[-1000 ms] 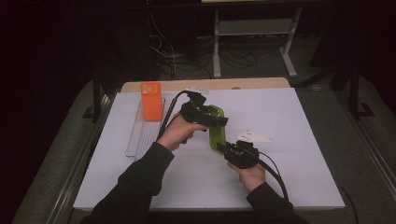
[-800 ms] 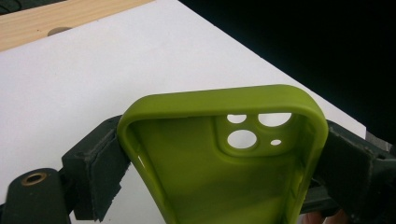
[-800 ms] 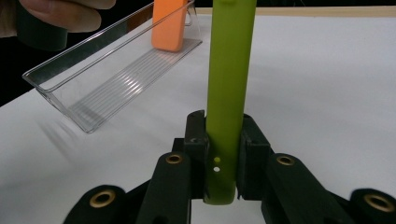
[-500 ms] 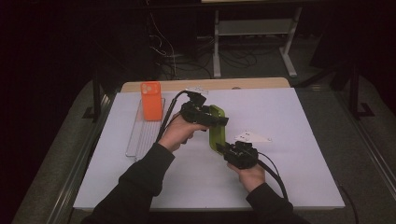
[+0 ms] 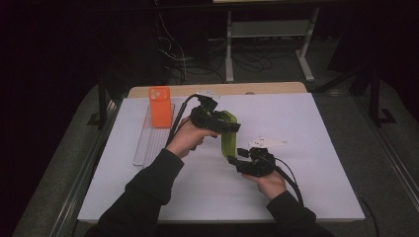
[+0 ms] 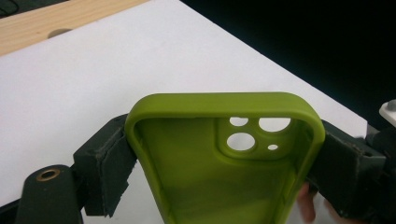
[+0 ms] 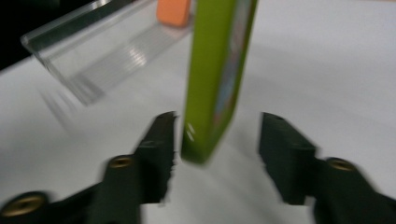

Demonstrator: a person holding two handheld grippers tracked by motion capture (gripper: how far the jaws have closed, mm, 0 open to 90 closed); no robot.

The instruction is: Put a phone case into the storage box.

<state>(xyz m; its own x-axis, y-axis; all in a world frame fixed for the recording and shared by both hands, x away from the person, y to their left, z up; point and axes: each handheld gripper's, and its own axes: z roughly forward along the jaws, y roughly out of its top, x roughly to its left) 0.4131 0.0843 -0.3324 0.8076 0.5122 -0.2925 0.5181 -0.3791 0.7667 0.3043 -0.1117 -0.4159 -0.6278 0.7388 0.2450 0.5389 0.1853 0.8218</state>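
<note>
High view showed the white-topped desk (image 5: 306,148), then a clear plastic ribbed stand (image 5: 148,143) propping an orange phone (image 5: 160,106). Mid-desk, the olive-green soft phone case (image 5: 228,138) stood on edge, clamped across its width by the left claw (image 5: 225,124). The right claw (image 5: 236,159) had just been opening; its jaws stood apart around the case's lower end.

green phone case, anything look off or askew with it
Nothing damaged. The green phone case is empty and held on edge above the table, the left gripper clamped across its camera end. The right gripper has just been opening; its pads stand clear of the case's lower end.
</note>
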